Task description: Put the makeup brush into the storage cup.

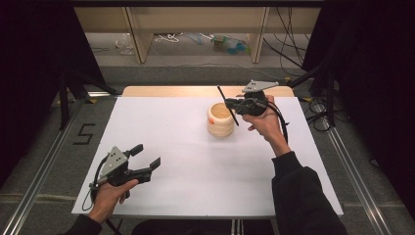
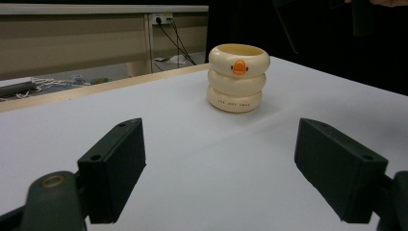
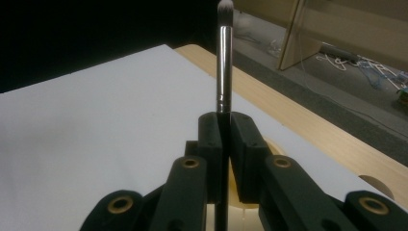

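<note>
- White table, shelving behind it.
- Right gripper is clamped on a makeup brush over the cream ringed holder.
- Left gripper at 8 o'clock, jaws wide apart, nothing in them.

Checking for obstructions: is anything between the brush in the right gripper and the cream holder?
Nothing visible. The right gripper is shut on the brush, which hangs tilted just beside the holder, its lower tip near the rim. The holder's mouth looks open; the left gripper sits far off.
</note>
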`<act>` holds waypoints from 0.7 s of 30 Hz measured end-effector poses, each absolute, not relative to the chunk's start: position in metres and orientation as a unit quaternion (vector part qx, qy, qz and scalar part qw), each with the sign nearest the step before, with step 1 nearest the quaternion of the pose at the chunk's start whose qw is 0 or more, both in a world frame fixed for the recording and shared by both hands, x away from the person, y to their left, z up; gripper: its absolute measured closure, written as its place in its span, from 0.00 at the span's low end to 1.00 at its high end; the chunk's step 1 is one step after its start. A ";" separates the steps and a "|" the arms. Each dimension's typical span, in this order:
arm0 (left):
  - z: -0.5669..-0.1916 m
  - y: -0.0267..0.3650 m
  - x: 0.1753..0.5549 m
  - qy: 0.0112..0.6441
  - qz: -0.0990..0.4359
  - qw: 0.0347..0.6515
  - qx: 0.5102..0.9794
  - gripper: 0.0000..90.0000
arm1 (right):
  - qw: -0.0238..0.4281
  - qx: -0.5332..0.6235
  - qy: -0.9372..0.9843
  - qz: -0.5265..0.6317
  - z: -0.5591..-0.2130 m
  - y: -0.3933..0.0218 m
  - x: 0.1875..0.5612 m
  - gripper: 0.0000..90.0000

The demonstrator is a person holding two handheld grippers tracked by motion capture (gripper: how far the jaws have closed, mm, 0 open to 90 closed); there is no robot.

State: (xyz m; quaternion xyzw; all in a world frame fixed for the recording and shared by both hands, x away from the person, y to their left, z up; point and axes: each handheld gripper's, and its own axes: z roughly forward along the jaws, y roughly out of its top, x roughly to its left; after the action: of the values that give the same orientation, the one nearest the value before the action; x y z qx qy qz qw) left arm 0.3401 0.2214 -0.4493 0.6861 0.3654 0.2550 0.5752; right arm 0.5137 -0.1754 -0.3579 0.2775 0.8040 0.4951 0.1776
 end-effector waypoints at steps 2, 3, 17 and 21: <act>-0.449 0.222 0.340 0.366 0.255 0.575 0.686 0.20 | 0.185 0.276 0.802 0.496 -0.357 -0.175 0.516 0.94; -0.449 0.222 0.340 0.366 0.255 0.576 0.685 0.20 | 0.186 0.276 0.801 0.498 -0.357 -0.174 0.517 0.94; -0.449 0.221 0.340 0.367 0.253 0.576 0.685 0.20 | 0.197 0.291 0.786 0.509 -0.356 -0.173 0.527 0.94; -0.449 0.221 0.340 0.365 0.255 0.575 0.686 0.20 | 0.198 0.295 0.784 0.509 -0.355 -0.171 0.532 0.94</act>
State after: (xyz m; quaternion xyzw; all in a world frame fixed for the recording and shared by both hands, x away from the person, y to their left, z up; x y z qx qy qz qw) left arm 0.3401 0.2215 -0.4493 0.6861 0.3653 0.2548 0.5752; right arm 0.5325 -0.1714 -0.3551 0.2945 0.7844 0.5086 0.1982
